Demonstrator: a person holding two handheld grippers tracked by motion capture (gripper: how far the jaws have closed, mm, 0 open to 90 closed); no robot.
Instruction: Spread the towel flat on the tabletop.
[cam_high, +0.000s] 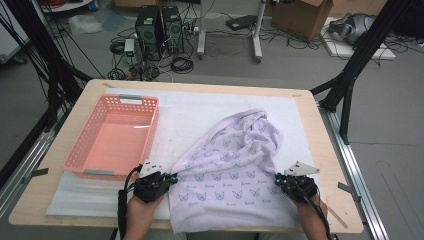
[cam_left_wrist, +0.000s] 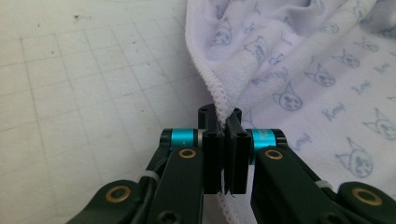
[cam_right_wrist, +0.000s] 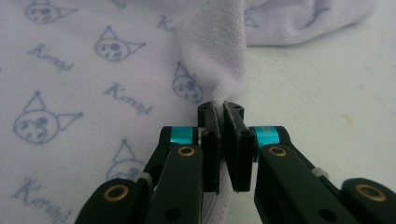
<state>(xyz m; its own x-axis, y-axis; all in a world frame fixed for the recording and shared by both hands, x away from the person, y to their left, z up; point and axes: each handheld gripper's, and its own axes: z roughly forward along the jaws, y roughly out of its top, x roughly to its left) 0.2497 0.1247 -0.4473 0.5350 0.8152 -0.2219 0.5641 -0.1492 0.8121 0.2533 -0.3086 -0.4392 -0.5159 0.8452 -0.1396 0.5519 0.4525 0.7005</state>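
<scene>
Towel (cam_high: 235, 165) pinched at both side edges by the two grippers.

Printed with small cat faces, the pale lilac cloth lay rumpled on the white mat (cam_high: 200, 107) at the right half of the wooden table (cam_high: 320, 145), its near end hanging over the front edge. The left gripper (cam_high: 172, 177) was clamped on the towel's stitched left hem, jaws pressed together on the fabric. The right gripper (cam_high: 276, 178) was squeezed onto a raised fold at the right edge. A pink basket (cam_high: 82, 155) sat on the mat to the left, apart from the towel.
</scene>
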